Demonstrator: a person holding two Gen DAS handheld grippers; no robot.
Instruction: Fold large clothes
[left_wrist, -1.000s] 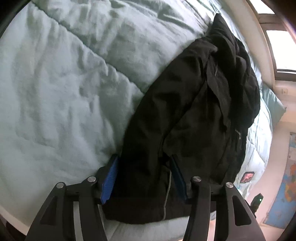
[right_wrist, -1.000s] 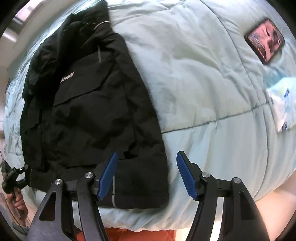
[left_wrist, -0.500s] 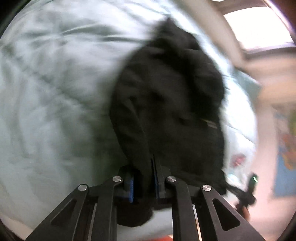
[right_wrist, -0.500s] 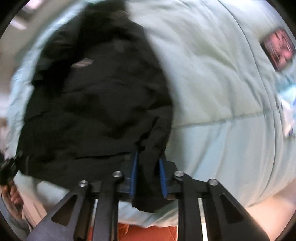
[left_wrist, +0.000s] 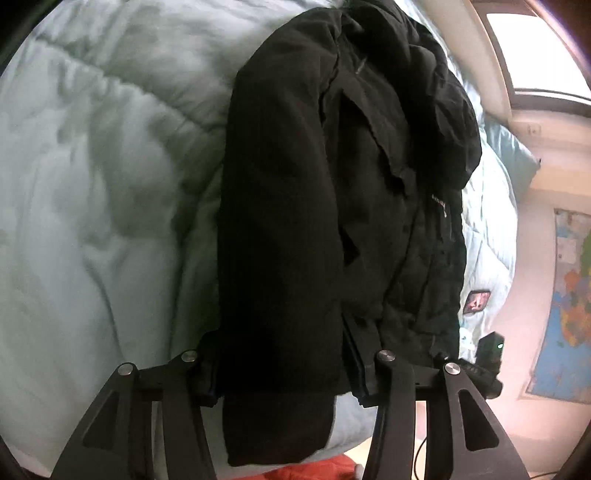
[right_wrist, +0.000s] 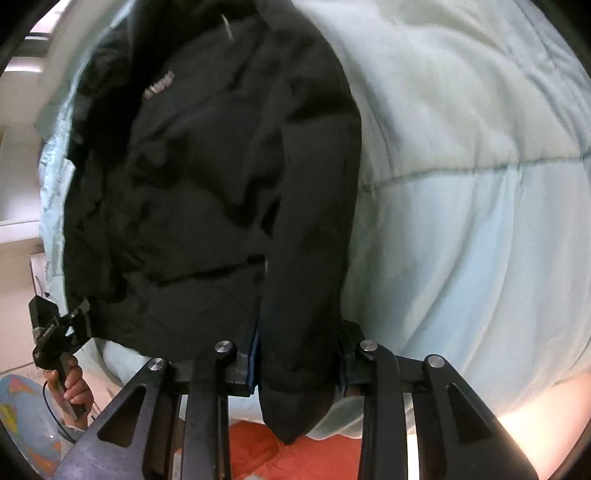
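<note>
A black padded jacket (left_wrist: 332, 184) lies lengthwise on a pale blue quilt (left_wrist: 92, 184), collar at the far end. Its two sleeves run down the sides toward me. My left gripper (left_wrist: 284, 373) has its jaws wide apart around the left sleeve (left_wrist: 277, 295), whose cuff hangs past the bed edge. In the right wrist view the jacket (right_wrist: 192, 166) fills the left half. My right gripper (right_wrist: 299, 358) stands with jaws apart around the right sleeve (right_wrist: 310, 258), the cuff drooping between the fingers.
The quilt (right_wrist: 461, 184) spreads to the right. A phone (left_wrist: 476, 301) lies on the bed beyond the jacket. Orange fabric (right_wrist: 258, 446) shows below the bed edge. The left gripper and hand (right_wrist: 59, 343) appear at lower left. A map poster (left_wrist: 569, 314) hangs on the wall.
Both grippers were pinched on the jacket's lower edge half a second ago. Both have opened, and a sleeve now lies between each pair of jaws.
</note>
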